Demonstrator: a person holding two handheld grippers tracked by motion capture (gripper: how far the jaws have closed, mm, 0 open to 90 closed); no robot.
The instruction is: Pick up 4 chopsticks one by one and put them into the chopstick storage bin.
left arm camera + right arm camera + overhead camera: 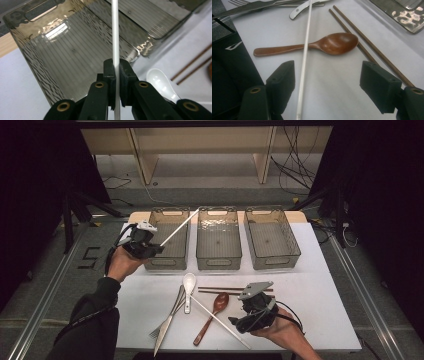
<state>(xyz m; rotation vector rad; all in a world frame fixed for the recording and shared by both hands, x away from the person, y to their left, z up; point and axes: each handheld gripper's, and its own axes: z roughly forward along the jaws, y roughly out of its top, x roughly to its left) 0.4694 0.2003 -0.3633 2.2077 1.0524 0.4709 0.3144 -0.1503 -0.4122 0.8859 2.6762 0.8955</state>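
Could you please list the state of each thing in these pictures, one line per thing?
Left tongs: shut on a white chopstick, over the left bin.
White chopstick: held, off the table.
Right tongs: open, empty, above the table.
Second white chopstick: lying across the wooden spoon's handle.
Wooden spoon: lying bowl up.
Brown chopsticks: lying side by side.
White spoon: lying on the table.
Left bin: upright, empty.

Legible markings: one numeral, "5", large and pale, on the dark floor left of the table. One white angular logo mark, without letters, on black fabric in the right gripper view. No other readable text.
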